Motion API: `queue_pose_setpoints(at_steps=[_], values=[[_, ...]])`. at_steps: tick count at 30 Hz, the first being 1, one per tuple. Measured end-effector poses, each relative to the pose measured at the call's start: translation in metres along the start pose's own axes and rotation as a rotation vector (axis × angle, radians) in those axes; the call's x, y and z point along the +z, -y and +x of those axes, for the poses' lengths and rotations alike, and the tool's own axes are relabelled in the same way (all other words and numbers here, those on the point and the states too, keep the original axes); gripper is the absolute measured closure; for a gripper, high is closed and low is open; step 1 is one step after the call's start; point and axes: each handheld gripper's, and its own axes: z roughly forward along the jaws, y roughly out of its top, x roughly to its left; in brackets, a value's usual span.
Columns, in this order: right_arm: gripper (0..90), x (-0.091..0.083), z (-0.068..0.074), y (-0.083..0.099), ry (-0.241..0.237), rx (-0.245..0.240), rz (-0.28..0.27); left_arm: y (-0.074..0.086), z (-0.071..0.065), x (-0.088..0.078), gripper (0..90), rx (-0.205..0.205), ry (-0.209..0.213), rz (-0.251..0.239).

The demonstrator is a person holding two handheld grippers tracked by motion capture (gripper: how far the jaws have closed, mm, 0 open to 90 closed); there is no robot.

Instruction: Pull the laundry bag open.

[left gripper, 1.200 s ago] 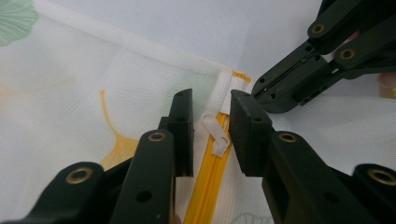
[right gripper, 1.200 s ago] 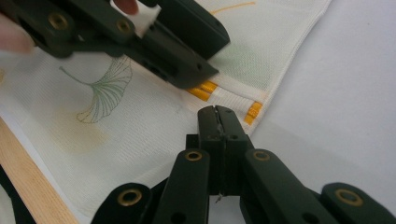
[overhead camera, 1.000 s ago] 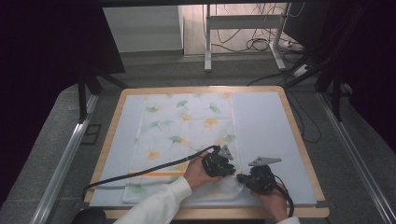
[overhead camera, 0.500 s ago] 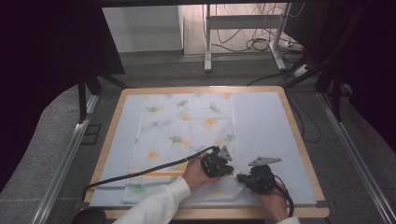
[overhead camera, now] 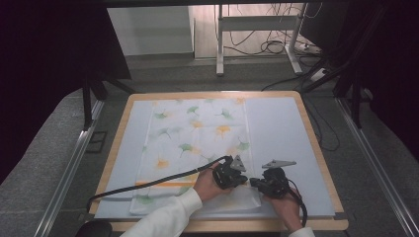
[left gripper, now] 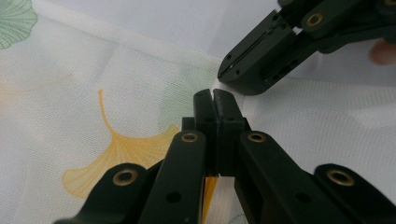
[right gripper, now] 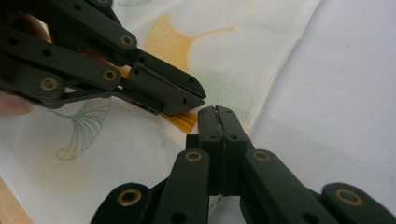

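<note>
Nothing on the tabletop (overhead camera: 316, 148) has shifted; the left tongs (overhead camera: 245, 178) have just been closing, cloth (overhead camera: 197, 148) at their tips. A wood-rimmed tabletop stands on grey floor. Both left and right tongs (overhead camera: 253, 182) are pressed together, pinching the cloth's near right corner. Its long axis runs from near edge to far edge.

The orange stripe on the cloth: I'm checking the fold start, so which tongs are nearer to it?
Left. The left tongs sit over the leaf-print cloth by the right end of the orange stripe; the right tongs lie further right, near the cloth's edge.
</note>
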Motion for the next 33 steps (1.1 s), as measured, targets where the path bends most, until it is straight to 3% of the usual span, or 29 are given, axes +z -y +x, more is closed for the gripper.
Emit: queue_pose_setpoints(at_steps=[2, 17, 19, 22, 33], values=[[89.9, 0.001, -0.003, 0.0, -0.013, 0.022, 0.0, 0.0, -0.001, 0.0, 90.0, -0.001, -0.001, -0.001], [90.0, 0.001, -0.005, 0.001, -0.031, 0.012, -0.001, 0.003, -0.003, -0.007, 90.0, 0.048, -0.037, 0.034], [90.0, 0.001, -0.005, 0.001, -0.031, 0.011, -0.002, 0.003, -0.002, -0.008, 90.0, 0.045, -0.036, 0.034], [90.0, 0.001, -0.005, 0.001, -0.031, 0.01, -0.004, 0.009, 0.004, -0.011, 90.0, 0.0, -0.008, 0.026], [90.0, 0.001, -0.006, 0.001, -0.034, 0.006, -0.003, 0.02, 0.009, -0.023, 90.0, -0.004, -0.026, 0.038]])
